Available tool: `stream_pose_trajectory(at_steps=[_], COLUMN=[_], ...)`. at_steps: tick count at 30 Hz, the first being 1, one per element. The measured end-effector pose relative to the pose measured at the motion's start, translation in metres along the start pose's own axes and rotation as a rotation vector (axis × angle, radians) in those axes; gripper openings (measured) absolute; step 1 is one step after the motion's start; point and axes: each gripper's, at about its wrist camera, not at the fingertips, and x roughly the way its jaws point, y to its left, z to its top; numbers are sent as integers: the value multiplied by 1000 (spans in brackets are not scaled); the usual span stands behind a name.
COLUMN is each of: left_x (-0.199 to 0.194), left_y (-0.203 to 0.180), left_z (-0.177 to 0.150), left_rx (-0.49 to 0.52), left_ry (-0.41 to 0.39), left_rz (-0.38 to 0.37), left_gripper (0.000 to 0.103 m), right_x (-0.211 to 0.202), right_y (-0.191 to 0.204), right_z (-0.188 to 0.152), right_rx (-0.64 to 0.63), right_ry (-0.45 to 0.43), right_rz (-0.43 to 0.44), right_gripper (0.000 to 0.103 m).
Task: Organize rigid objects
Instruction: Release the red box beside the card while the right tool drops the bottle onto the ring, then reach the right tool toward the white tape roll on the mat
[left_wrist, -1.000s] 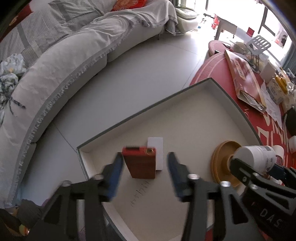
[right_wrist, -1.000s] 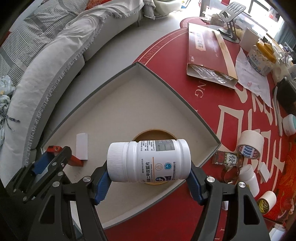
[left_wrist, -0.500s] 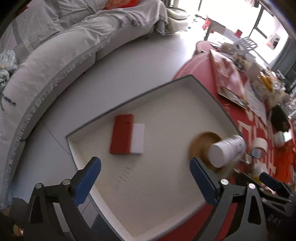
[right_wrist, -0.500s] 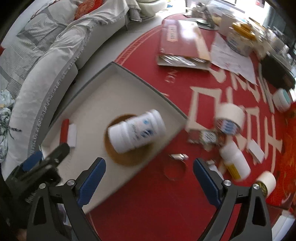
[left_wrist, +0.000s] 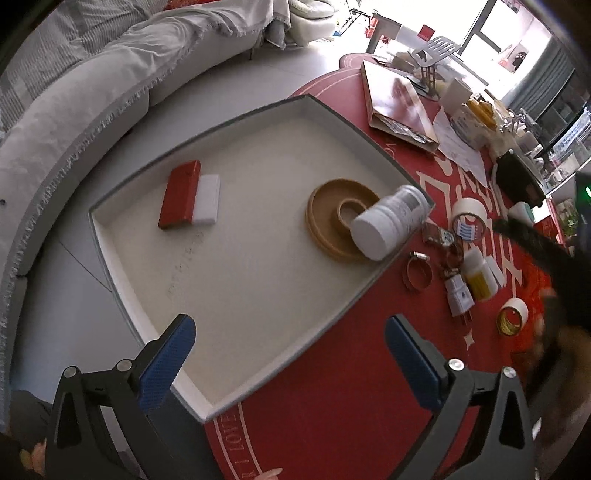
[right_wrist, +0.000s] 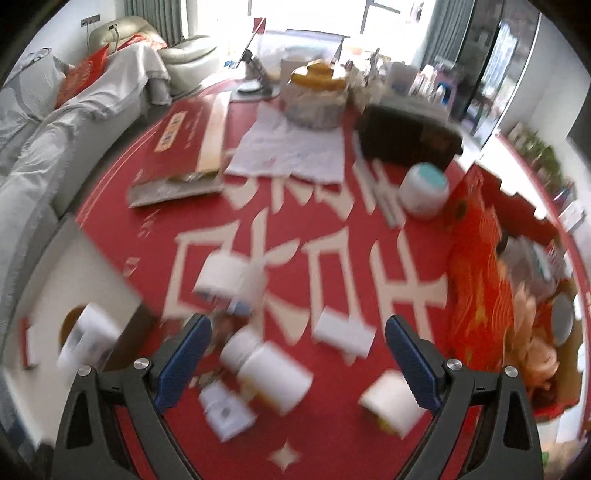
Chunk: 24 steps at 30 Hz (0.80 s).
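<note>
Red tablecloth (left_wrist: 332, 413) under both your grippers | left gripper (left_wrist: 288, 354) jaws opening, empty, lower frame over tray (left_wrist: 258, 295) | right gripper (right_wrist: 297, 356) spread wide, empty | white bottle (left_wrist: 388, 227) on brown ring (left_wrist: 328, 221), tray's right edge | red box (left_wrist: 179, 195) upper left

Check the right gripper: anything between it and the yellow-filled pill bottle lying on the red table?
Nothing visible. The right gripper is open and empty, and the pill bottle lies on its side on the red table right under the gap between the jaws. A small white box and a white plug lie beside it, not over it.
</note>
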Motion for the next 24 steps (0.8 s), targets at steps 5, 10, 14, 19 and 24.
stream_pose_trajectory(at_steps=[5, 10, 14, 19, 24], left_x=[-1, 6, 8, 5, 1], left_y=[6, 8, 3, -5, -7], left_z=[-11, -16, -20, -27, -36], left_rx=[6, -4, 13, 27, 41], left_ry=[19, 52, 64, 69, 73], left_rz=[-1, 15, 14, 8, -5], left_gripper=[103, 103, 103, 103, 103], right_x=[24, 68, 68, 68, 51], right_y=[-7, -3, 0, 11, 39], right_z=[34, 51, 36, 0, -47], right_rx=[94, 76, 29, -33, -258], right_ry=[-54, 103, 193, 326, 319], right_rz=[35, 1, 121, 252, 230], right_gripper=[96, 96, 96, 96, 102])
